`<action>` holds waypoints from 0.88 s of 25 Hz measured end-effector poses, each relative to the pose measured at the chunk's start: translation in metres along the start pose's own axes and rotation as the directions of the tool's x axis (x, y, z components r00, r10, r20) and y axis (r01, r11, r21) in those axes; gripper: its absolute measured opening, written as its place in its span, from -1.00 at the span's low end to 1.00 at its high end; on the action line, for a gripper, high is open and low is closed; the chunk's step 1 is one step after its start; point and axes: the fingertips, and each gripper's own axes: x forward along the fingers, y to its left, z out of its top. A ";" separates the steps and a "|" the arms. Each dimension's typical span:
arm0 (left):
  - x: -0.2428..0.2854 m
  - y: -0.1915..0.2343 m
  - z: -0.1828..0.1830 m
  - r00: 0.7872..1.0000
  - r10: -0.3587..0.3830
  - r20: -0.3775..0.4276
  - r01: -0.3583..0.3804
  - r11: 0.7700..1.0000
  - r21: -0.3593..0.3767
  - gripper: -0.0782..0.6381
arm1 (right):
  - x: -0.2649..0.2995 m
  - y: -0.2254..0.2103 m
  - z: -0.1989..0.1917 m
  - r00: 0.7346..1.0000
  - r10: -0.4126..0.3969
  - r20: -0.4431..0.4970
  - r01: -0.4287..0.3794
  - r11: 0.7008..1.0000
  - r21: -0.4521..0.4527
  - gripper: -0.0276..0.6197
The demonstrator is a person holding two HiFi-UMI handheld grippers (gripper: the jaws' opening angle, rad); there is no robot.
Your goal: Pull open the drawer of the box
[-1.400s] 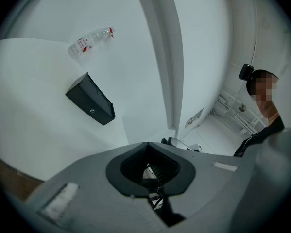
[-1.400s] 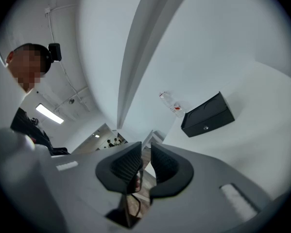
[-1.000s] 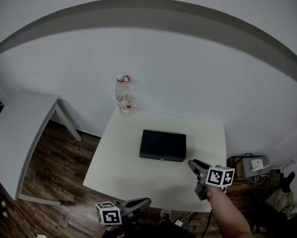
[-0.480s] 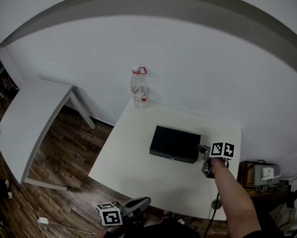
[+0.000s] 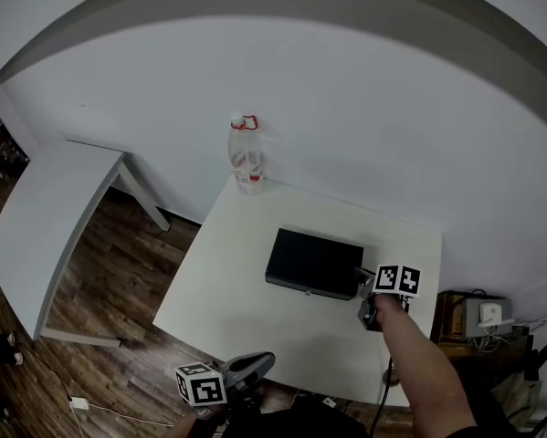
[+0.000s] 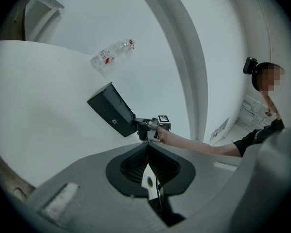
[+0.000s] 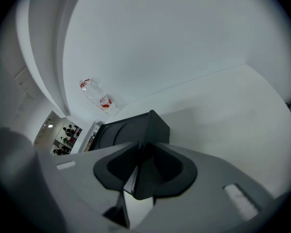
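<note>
The right gripper (image 5: 362,276), jaws just closing, seemed clamped on the box (image 5: 311,261) corner to steady it. The left gripper (image 5: 266,361), clenched and empty, next needed to open for the knob (image 6: 114,121).

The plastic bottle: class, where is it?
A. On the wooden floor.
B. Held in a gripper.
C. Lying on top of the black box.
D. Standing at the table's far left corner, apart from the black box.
D: in the head view the bottle stands upright at the far left corner of the white table, clear of the black box.
</note>
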 end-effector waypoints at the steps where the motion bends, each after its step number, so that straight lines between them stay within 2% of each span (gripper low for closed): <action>1: 0.004 0.003 0.001 1.000 0.006 -0.010 -0.006 1.000 0.006 -0.77 | -0.001 0.000 -0.001 1.000 -0.004 0.004 0.004 1.000 0.007 -0.60; 6: 0.031 0.020 0.010 0.998 0.046 -0.050 -0.044 0.998 0.043 -0.77 | -0.003 0.000 -0.004 1.000 -0.028 0.011 0.028 0.999 0.015 -0.61; 10: 0.050 0.043 0.016 0.989 0.124 -0.080 -0.117 0.989 0.086 -0.77 | -0.004 0.000 -0.007 0.999 -0.033 0.021 0.033 0.999 0.038 -0.61; 15: 0.077 0.065 0.022 0.971 0.205 -0.120 -0.184 0.969 0.164 -0.63 | -0.007 0.000 -0.009 0.998 -0.044 0.032 0.043 0.998 0.049 -0.61; 18: 0.095 0.082 0.027 0.953 0.270 -0.136 -0.239 0.949 0.204 -0.55 | -0.007 0.001 -0.009 0.999 -0.033 0.033 0.031 0.998 0.057 -0.60; 20: 0.107 0.094 0.032 0.942 0.307 -0.134 -0.277 0.939 0.203 -0.53 | -0.007 0.001 -0.008 0.999 -0.032 0.037 0.030 0.998 0.055 -0.60; 22: 0.119 0.102 0.036 0.939 0.319 -0.131 -0.295 0.939 0.174 -0.53 | -0.007 0.002 -0.008 0.999 -0.033 0.041 0.031 0.998 0.050 -0.60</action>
